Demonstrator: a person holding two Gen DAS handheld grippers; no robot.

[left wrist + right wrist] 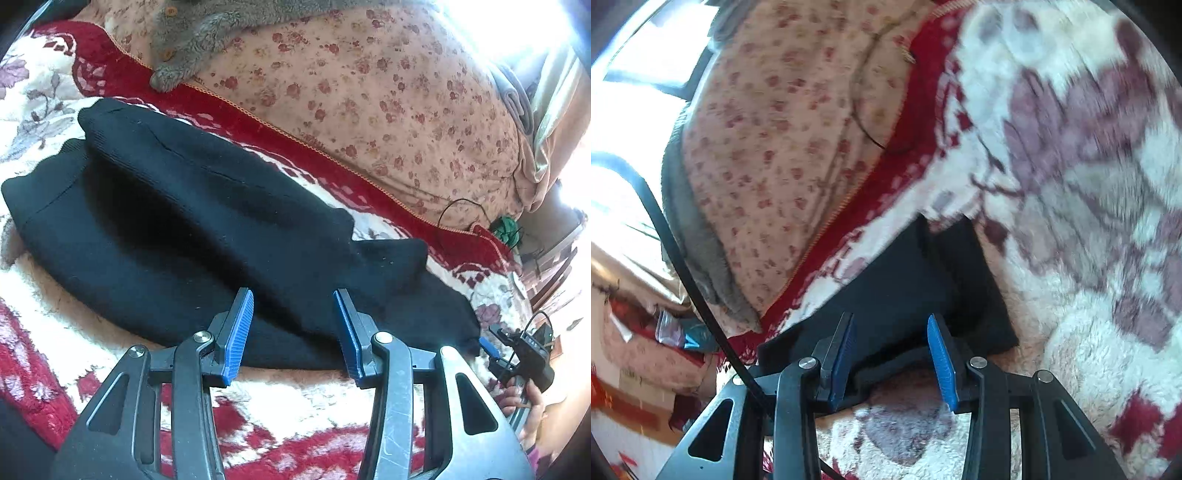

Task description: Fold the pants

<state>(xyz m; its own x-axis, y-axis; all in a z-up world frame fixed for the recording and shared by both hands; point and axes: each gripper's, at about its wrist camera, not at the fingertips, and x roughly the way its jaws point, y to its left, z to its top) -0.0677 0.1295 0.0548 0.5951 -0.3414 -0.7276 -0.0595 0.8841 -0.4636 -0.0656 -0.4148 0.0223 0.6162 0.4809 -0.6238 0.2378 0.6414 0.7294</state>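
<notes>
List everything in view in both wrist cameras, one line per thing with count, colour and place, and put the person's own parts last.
Pants: one, black, folded lengthwise, lying on the blanket ahead of both grippers.
Blanket: one, fluffy, white with red and mauve flowers, spread under the pants.
Quilt: one, pink with small red flowers, bulging behind the blanket.
Garment: one, grey and fuzzy with buttons, draped on the quilt.
Cord: one, thin and black, lying at the quilt's edge.
Left gripper: one, black with blue pads, open over the pants' near edge.
Right gripper: one, black with blue pads, open at the pants' end.
Hand: one, holding the right gripper.
</notes>
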